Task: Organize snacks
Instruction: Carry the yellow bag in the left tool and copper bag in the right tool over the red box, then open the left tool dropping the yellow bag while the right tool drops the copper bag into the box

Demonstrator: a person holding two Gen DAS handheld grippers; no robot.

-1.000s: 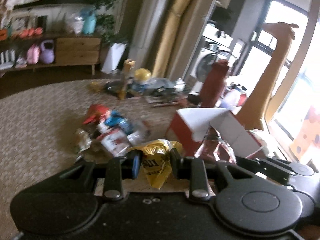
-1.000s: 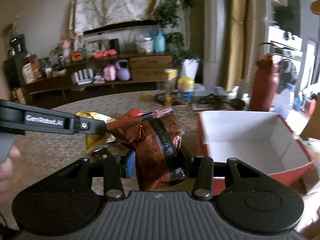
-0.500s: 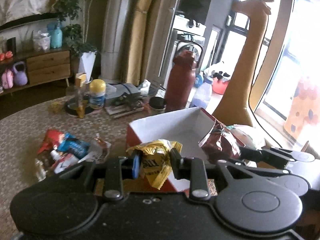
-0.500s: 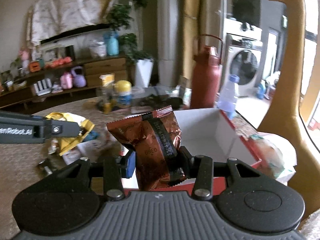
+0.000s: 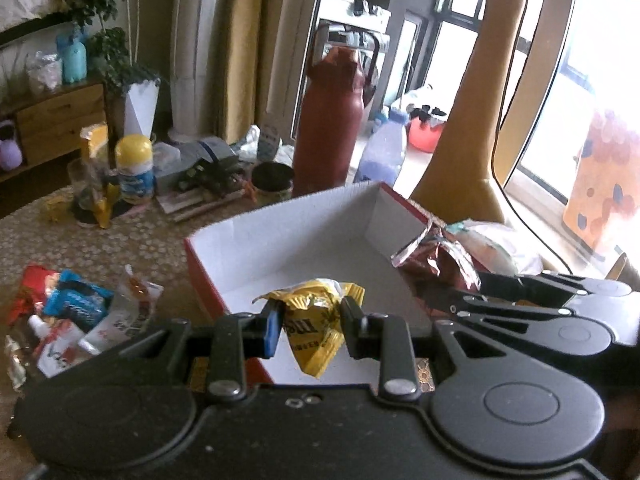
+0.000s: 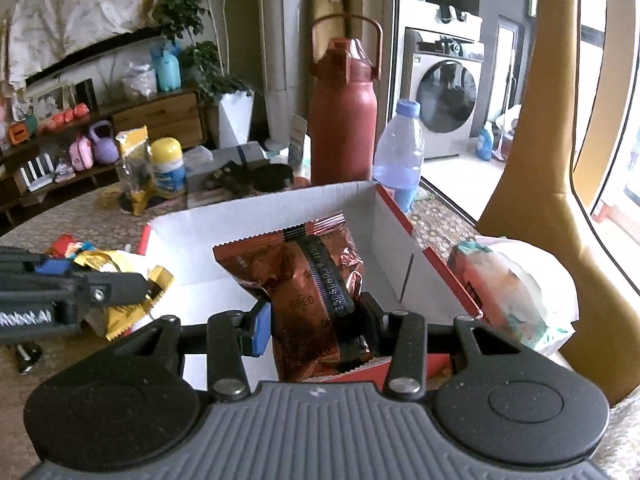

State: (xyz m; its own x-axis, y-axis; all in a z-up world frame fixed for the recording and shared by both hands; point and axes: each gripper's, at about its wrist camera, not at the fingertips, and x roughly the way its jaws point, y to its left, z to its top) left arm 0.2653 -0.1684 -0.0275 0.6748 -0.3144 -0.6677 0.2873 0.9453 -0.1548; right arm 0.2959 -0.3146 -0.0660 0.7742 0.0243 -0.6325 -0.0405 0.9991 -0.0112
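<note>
Holding both packets over open box [image 5: 304,236]: left gripper [image 5: 310,320] clamped on yellow packet [image 5: 316,330], right gripper [image 6: 312,320] clamped on brown Oreo packet [image 6: 308,280]. Tip imo: lower well inside box walls, then open jaws, one packet each side.

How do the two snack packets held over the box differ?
The yellow packet, in the left gripper, is crumpled with bright gold edges; the brown Oreo packet, in the right gripper, is darker, looks larger, and carries a black printed band. Both are shiny foil wrappers pinched between closed fingers above the open red box.
</note>
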